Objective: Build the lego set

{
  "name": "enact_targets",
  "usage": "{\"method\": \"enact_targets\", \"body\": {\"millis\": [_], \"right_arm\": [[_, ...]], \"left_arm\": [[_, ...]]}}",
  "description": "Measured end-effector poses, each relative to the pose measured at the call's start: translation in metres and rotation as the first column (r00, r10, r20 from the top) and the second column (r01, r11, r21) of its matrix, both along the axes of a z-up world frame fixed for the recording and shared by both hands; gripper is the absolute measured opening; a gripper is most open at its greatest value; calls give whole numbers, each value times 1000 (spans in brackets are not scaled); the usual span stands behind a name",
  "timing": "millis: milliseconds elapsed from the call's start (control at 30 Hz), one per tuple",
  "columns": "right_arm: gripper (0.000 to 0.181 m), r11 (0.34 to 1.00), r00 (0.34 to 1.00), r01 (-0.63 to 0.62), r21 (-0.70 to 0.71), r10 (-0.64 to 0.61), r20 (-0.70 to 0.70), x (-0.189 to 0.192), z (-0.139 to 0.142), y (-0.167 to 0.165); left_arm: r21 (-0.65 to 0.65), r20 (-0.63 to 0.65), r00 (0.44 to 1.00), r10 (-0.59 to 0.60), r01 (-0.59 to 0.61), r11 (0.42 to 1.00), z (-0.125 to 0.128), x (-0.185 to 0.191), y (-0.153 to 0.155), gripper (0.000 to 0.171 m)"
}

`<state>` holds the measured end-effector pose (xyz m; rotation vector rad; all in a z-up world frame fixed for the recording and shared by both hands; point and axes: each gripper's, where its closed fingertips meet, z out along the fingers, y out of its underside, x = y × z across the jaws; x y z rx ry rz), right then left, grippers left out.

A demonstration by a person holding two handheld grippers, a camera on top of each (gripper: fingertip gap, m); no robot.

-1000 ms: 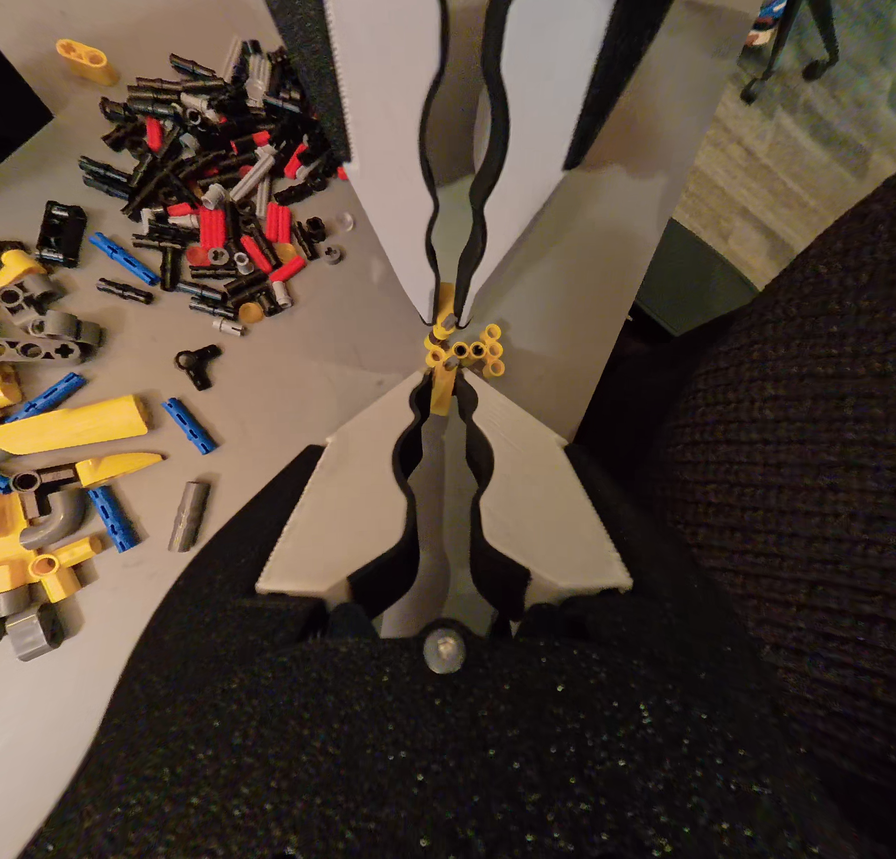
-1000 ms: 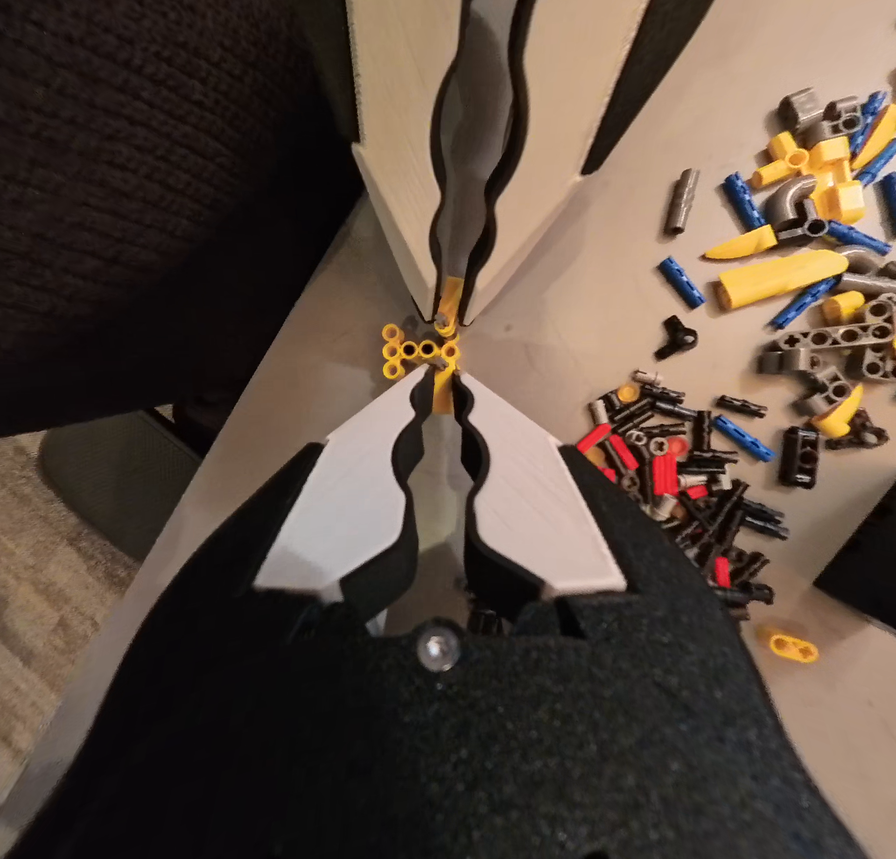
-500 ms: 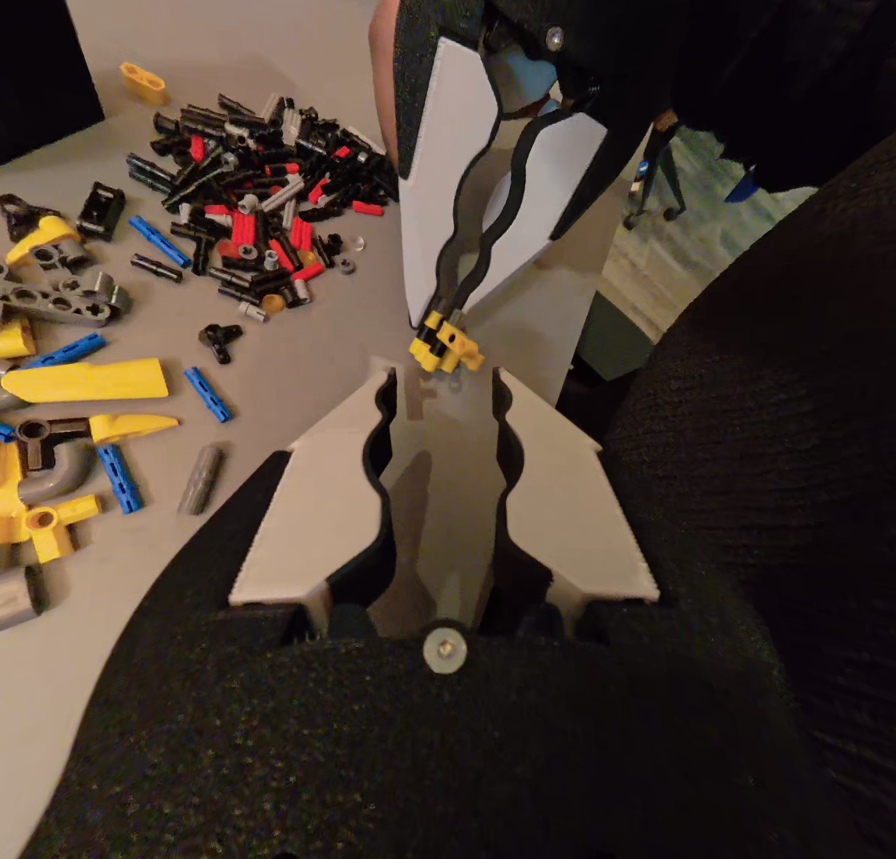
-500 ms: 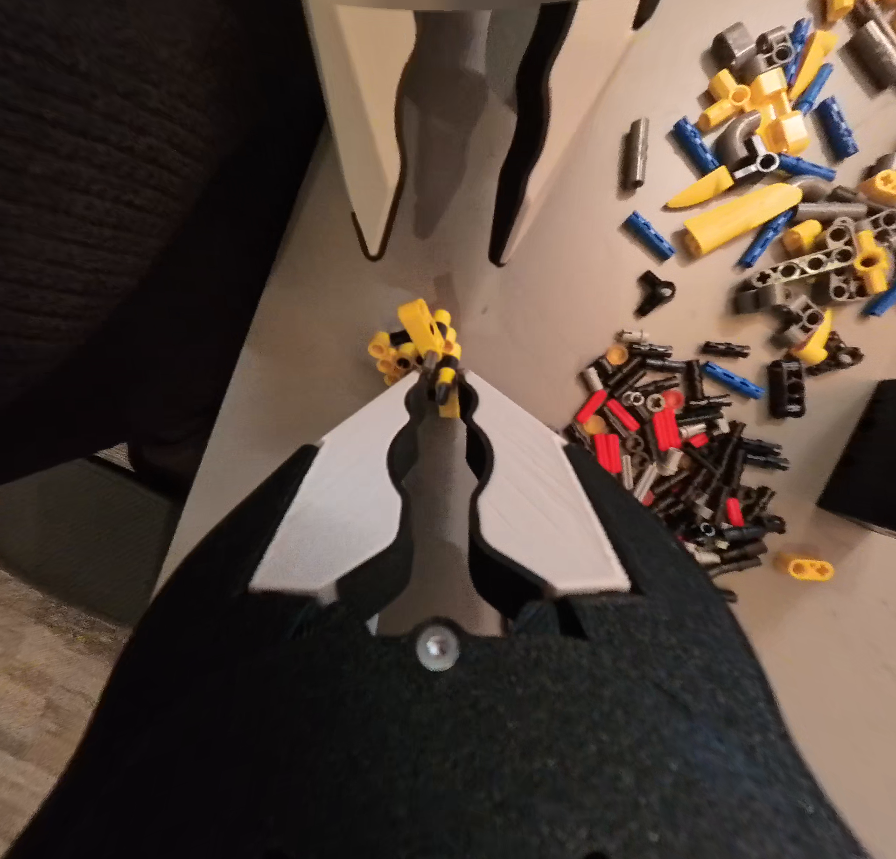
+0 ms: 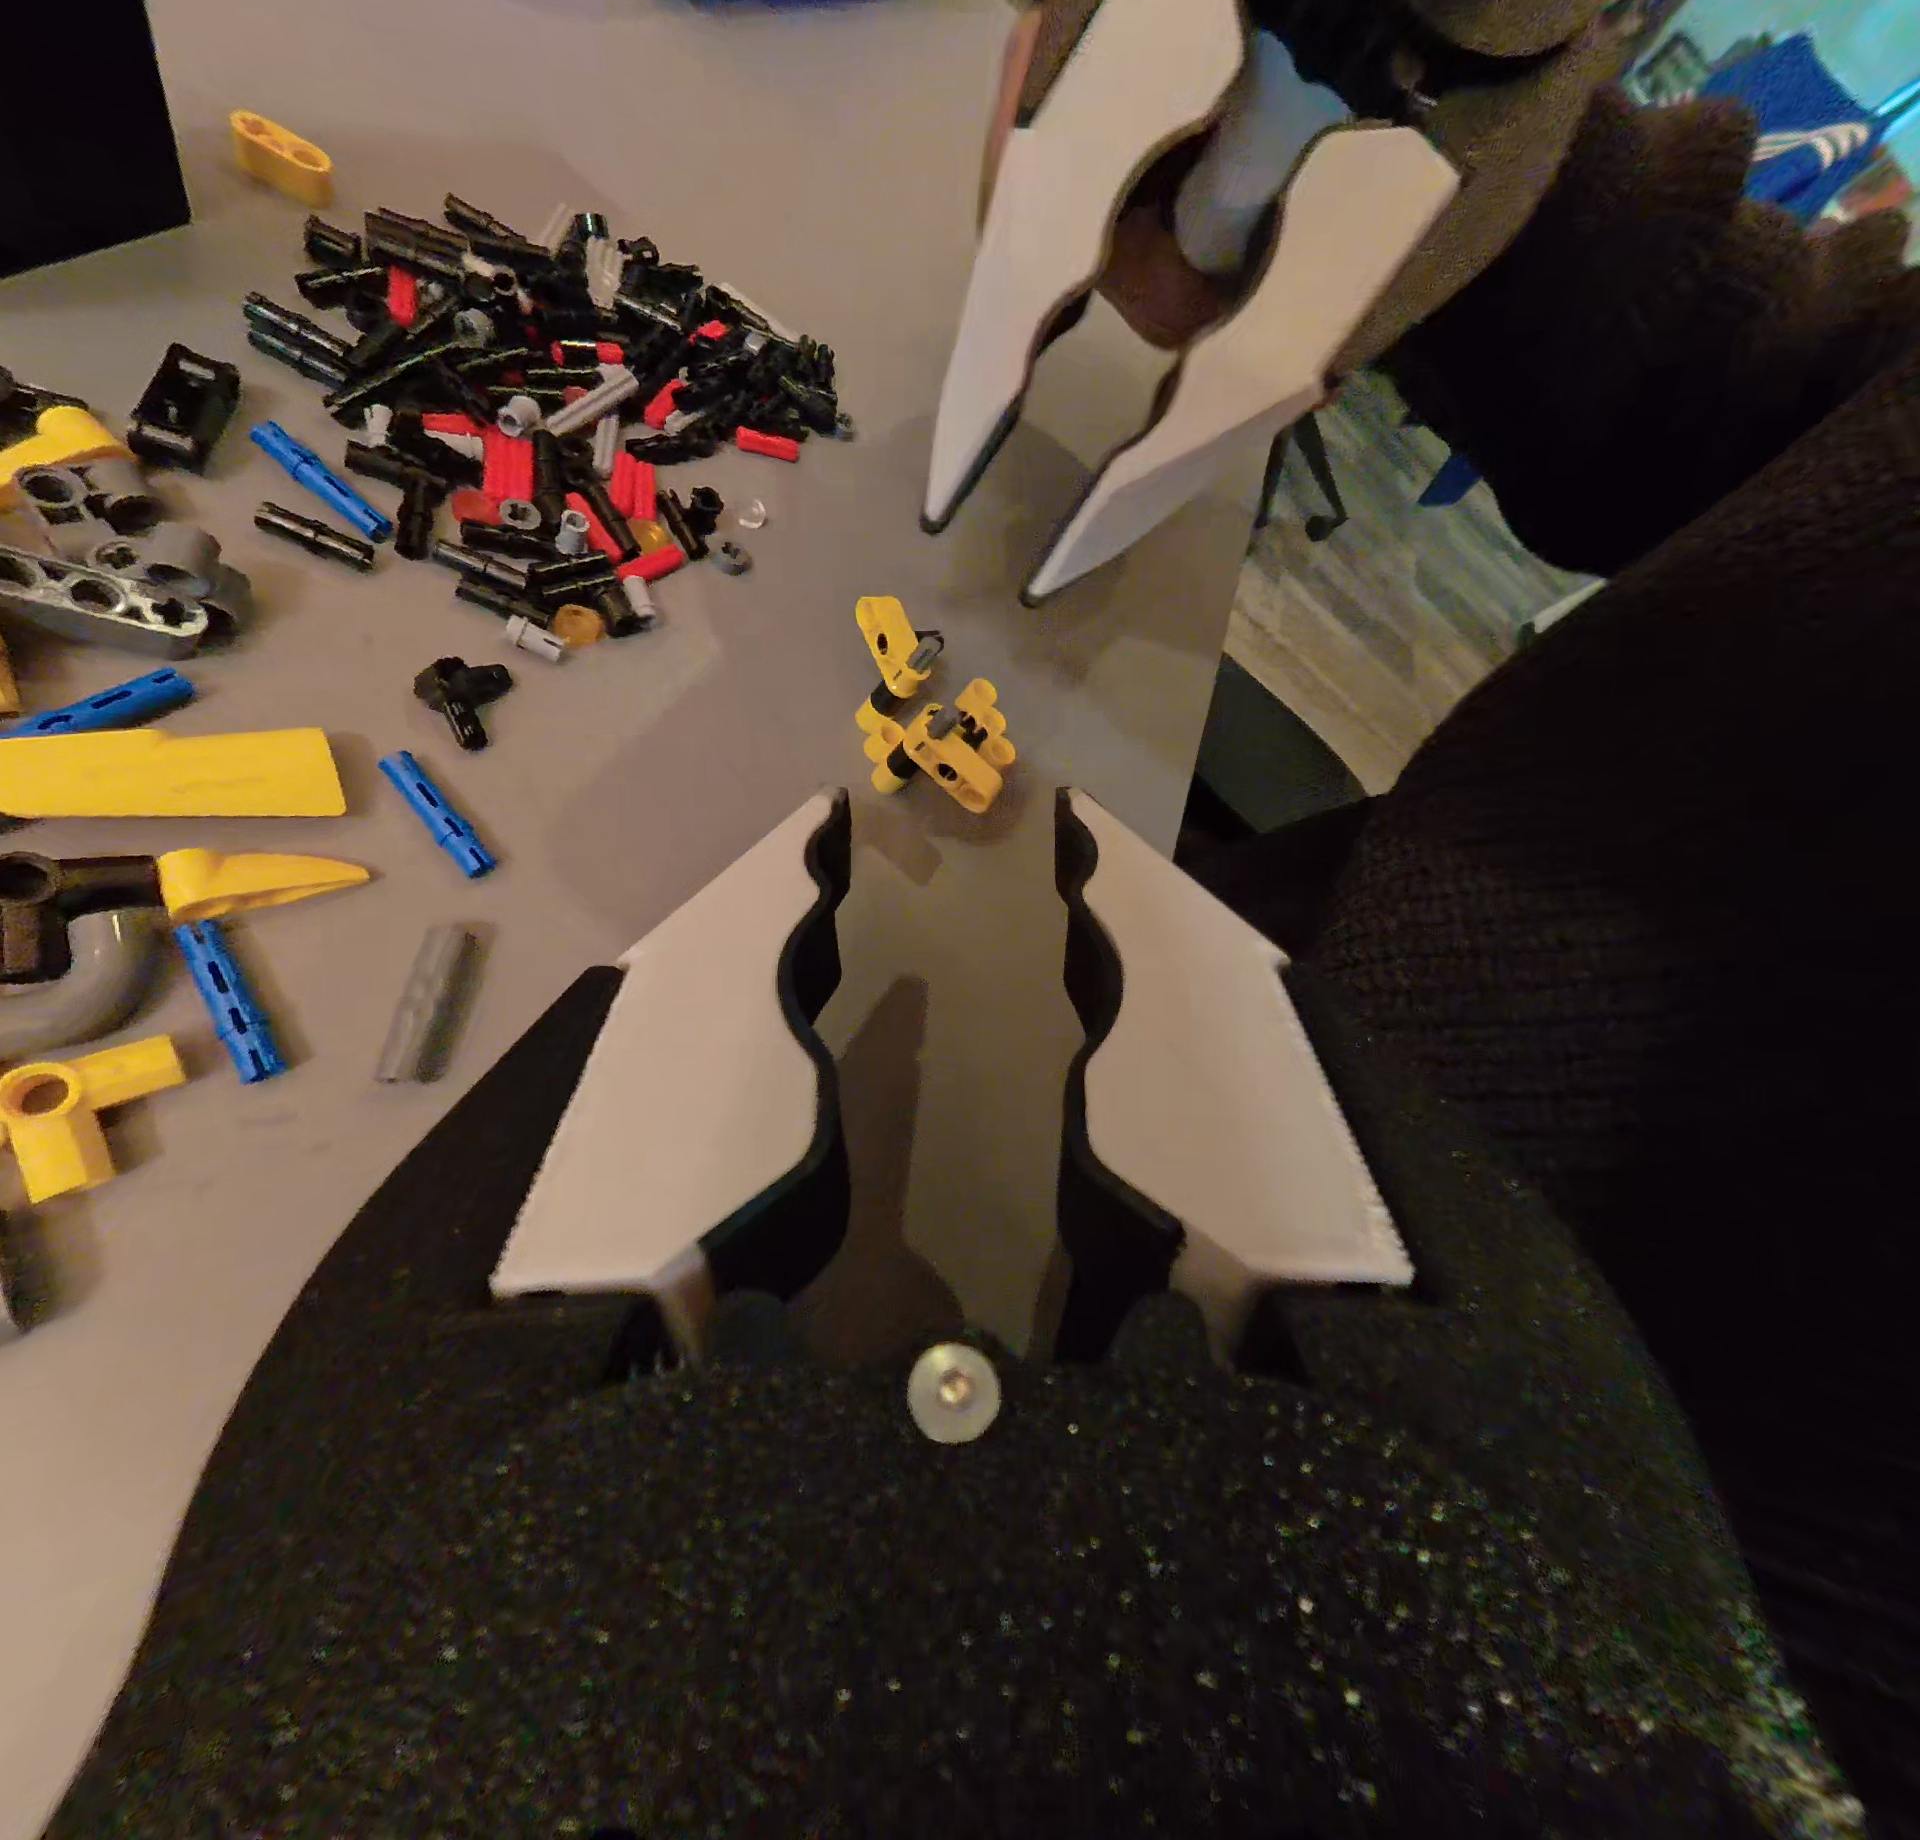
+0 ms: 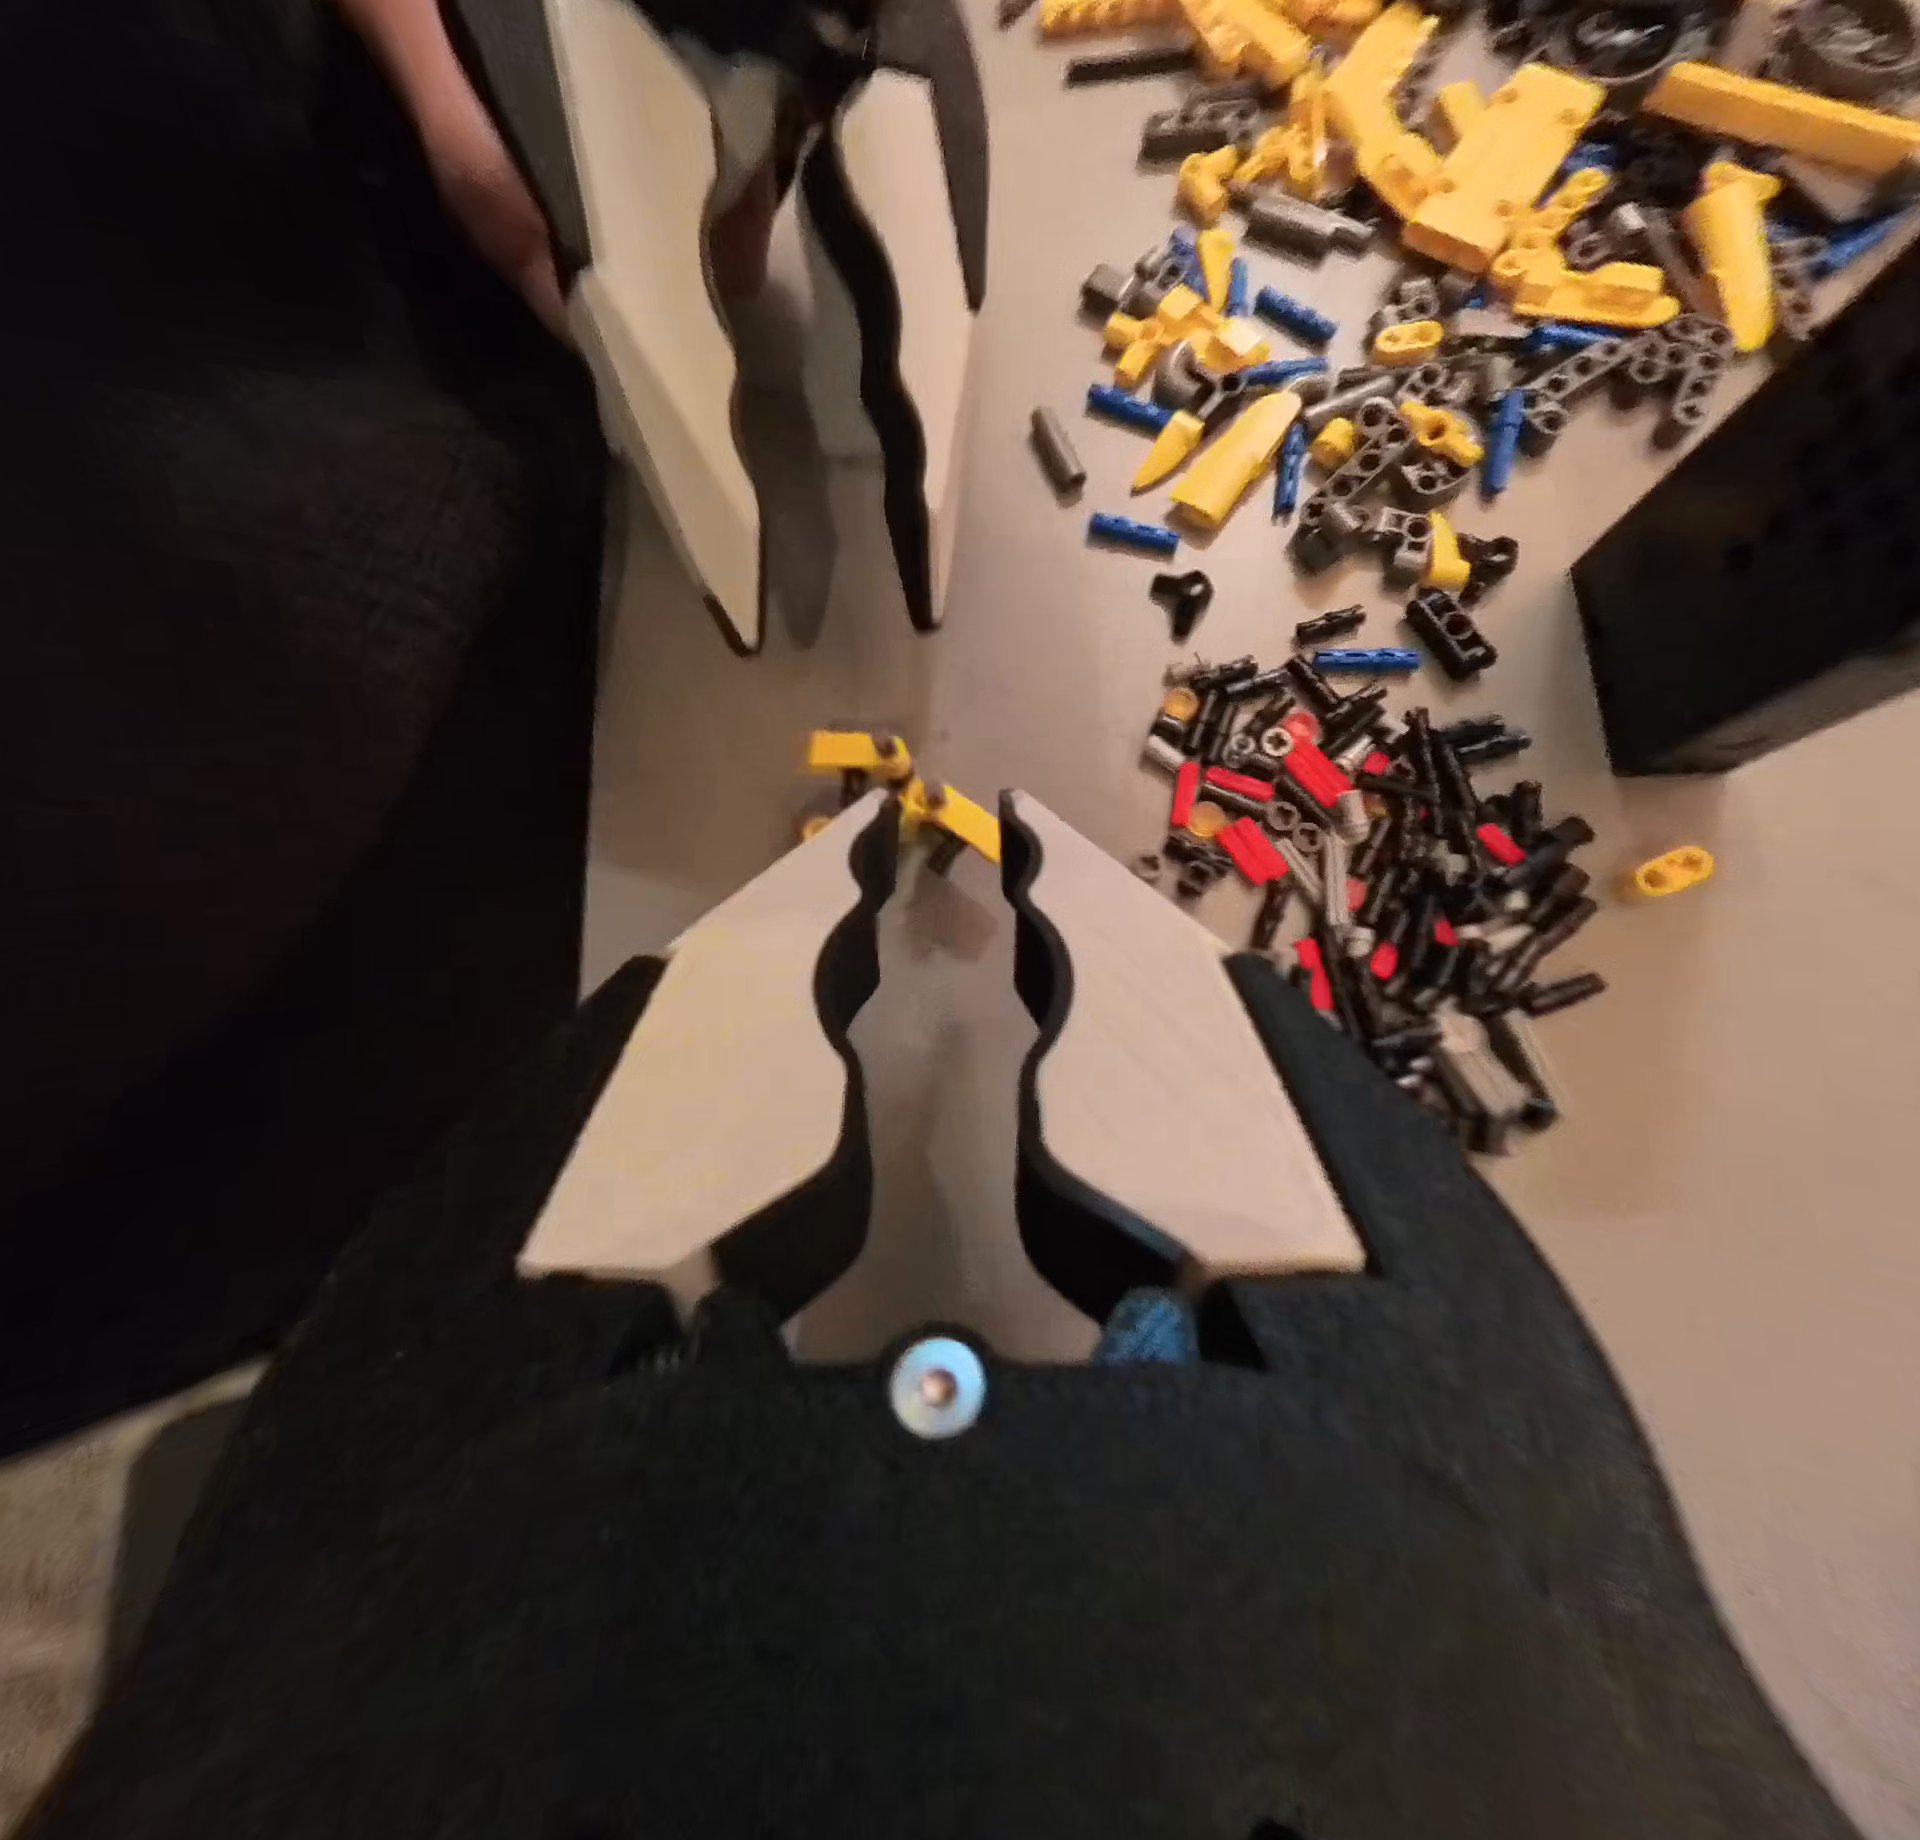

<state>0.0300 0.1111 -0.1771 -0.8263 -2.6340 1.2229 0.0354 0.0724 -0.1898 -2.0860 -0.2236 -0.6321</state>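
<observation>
Small yellow-black assembly [image 5: 928, 712] frame centre on grey table [image 5: 727, 180]; black-red pin pile [image 5: 540, 419] upper left; blue pins (scattered) [image 5: 436, 811] left; black box [image 6: 1756, 554] right

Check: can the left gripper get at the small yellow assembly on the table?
Probably yes. The left gripper is open, the yellow assembly lies just beyond its fingertips on the table, and nothing sits between them.

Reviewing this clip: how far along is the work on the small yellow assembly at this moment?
Done: the small yellow beam-and-pin assembly lies joined on the grey table. In hand: nothing; the left gripper and right gripper are both open, the assembly between them. Left: the pile of black and red pins and the loose yellow, blue and grey pieces lie unused.
</observation>
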Motion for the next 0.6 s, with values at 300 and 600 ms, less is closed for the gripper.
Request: {"method": "enact_targets", "body": {"millis": [300, 600], "right_arm": [[26, 897, 907, 383, -220, -411, -97, 24, -9, -7], [26, 879, 844, 475, -48, -470, -258, 17, -20, -1]], "left_arm": [[1, -157, 988, 8, -8, 1000, -3, 4, 4, 39], [33, -259, 964, 52, -45, 998, 0, -1, 10, 39]]}}
